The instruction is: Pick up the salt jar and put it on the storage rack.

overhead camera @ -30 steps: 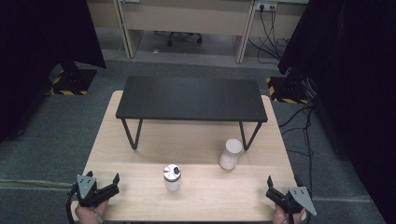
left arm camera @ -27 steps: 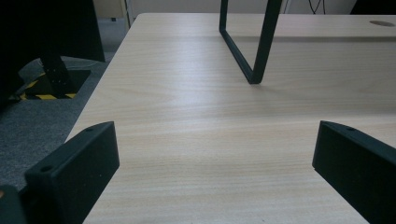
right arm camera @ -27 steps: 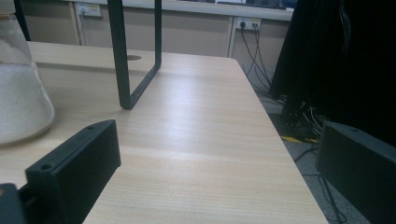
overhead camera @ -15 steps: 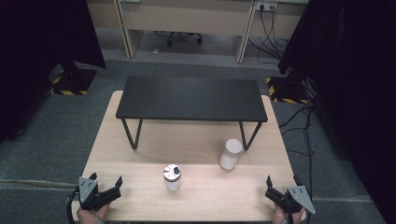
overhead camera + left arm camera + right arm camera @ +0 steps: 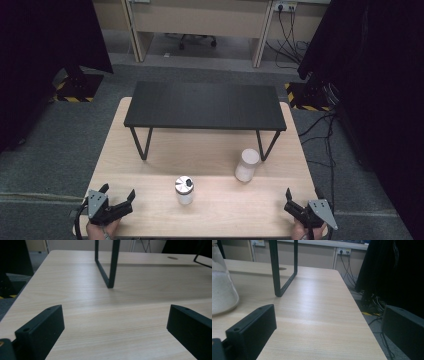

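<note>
Left claw (image 5: 118, 208) sits at the near left corner of the counter (image 5: 150, 170), jaws spread wide, nothing between them. Its own view shows bare wood ahead and the foot of the black stand's leg (image 5: 110, 277) farther on.

The small jar with the metal lid (image 5: 184, 190) stands upright ahead and to the right of that claw, well apart from it. You should swing the claw right until the jar lies square between the jaws, keep them level with the jar's body below the lid, and close only once both pads flank the glass. It looks narrow and tall, so a sideways nudge could tip it.

The white jar (image 5: 246, 165) stands ahead and to the left of the right claw (image 5: 296, 209), just beside the stand's right leg (image 5: 266, 146); approach it from the near side so the leg does not catch a jaw. In the right gripper view the white jar (image 5: 222, 287) sits at the far left edge. Right claw is also spread wide and holds nothing.

Against the earlier frames: the left claw has drawn slightly nearer the counter's near edge; the right claw is about where it was. Both jars are unmoved.
</note>
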The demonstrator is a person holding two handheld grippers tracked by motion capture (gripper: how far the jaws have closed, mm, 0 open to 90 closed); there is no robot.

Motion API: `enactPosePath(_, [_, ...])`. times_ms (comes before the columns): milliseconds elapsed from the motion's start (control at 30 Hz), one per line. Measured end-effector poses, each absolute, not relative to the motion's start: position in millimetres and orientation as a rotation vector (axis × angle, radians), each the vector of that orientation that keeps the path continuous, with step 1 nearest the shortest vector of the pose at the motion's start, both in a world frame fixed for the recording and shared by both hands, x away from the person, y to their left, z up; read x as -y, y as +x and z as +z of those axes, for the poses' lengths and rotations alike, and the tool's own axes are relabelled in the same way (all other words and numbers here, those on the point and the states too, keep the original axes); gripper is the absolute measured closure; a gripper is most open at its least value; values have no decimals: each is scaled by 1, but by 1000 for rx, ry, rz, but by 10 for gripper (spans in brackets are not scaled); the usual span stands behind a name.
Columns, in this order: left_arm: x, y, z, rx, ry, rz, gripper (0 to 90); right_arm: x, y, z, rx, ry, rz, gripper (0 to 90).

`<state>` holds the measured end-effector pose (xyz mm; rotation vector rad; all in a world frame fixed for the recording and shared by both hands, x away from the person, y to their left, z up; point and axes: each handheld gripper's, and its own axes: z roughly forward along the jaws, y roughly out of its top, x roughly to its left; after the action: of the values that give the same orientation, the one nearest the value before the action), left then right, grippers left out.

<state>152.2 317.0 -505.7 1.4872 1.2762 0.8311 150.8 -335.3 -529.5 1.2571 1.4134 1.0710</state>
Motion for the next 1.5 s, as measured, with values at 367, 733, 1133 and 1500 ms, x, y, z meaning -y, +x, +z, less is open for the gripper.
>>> enactPosePath(367, [-316, 151, -499, -1174, 1507, 782, 16, 335, 152, -529, -1431, 1248, 1062, 2])
enactPosePath(733, [-310, 145, -492, -1106, 1510, 795, 19, 336, 151, -529, -1426, 1251, 1071, 2])
enactPosePath(1133, [-299, 146, -483, -1014, 1547, 776, 19, 337, 151, -529, -1422, 1254, 1081, 2])
enactPosePath(1500, [-290, 150, -482, -963, 1552, 743, 19, 338, 150, -530, -1419, 1255, 1085, 2])
